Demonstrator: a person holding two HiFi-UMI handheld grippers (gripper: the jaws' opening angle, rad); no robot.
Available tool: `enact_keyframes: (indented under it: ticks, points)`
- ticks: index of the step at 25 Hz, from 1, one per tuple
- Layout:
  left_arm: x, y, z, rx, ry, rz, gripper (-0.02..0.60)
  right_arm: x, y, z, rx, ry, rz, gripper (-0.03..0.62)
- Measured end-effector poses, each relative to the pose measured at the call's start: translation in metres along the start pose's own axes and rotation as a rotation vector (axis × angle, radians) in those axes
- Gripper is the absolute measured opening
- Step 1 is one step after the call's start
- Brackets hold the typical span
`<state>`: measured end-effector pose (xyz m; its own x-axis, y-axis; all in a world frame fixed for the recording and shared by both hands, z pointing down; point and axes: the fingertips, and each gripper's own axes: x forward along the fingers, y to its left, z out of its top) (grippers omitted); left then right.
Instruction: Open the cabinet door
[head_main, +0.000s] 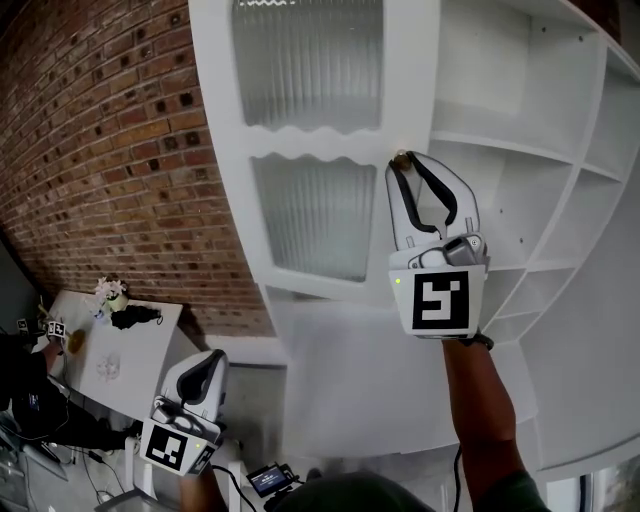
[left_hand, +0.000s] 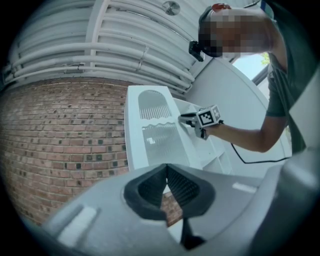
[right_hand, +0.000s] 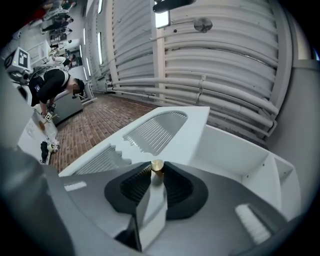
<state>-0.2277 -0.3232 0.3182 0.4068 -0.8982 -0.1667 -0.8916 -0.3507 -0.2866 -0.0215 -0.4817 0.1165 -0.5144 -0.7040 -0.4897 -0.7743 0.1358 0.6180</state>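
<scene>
The white cabinet door has two ribbed glass panels and a small brass knob on its edge. It stands swung away from the shelves. My right gripper is shut on that knob, one pad on each side; in the right gripper view the knob sits pinched at the tips of the gripper. My left gripper hangs low at the lower left, far from the cabinet, shut with nothing in it. In the left gripper view its tips meet, and the door shows beyond them.
Open white shelves lie right of the door. A brick wall runs along the left. Below it are a white table with a small flower pot and a person bent over. A small device lies low down.
</scene>
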Motion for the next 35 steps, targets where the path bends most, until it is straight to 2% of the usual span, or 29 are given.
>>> enact_keyframes:
  ticks: [13, 18, 23, 24, 25, 28, 32, 35]
  points:
    - [-0.019, -0.014, 0.012, -0.01, -0.026, 0.02, 0.003, -0.053, 0.036, 0.061, 0.008, -0.028, 0.078, 0.081]
    - [-0.032, -0.013, 0.018, -0.003, -0.043, 0.036, 0.003, -0.072, 0.06, 0.099, -0.014, -0.11, 0.099, 0.065]
    - [-0.047, -0.009, 0.023, 0.002, -0.057, 0.049, 0.003, -0.085, 0.093, 0.138, 0.023, -0.218, 0.177, 0.064]
    - [-0.051, -0.008, 0.024, 0.002, -0.059, 0.053, 0.003, -0.088, 0.102, 0.145, 0.019, -0.238, 0.197, 0.064]
    - [-0.055, -0.007, 0.024, 0.001, -0.061, 0.057, 0.003, -0.092, 0.111, 0.151, 0.008, -0.258, 0.215, 0.028]
    - [-0.066, -0.002, 0.026, -0.003, -0.061, 0.071, 0.003, -0.099, 0.129, 0.169, -0.011, -0.312, 0.257, 0.04]
    - [-0.076, 0.005, 0.026, -0.007, -0.064, 0.087, 0.003, -0.103, 0.142, 0.186, 0.065, -0.368, 0.348, 0.04]
    - [-0.083, 0.003, 0.027, -0.004, -0.073, 0.088, 0.003, -0.11, 0.157, 0.196, 0.083, -0.389, 0.403, 0.04]
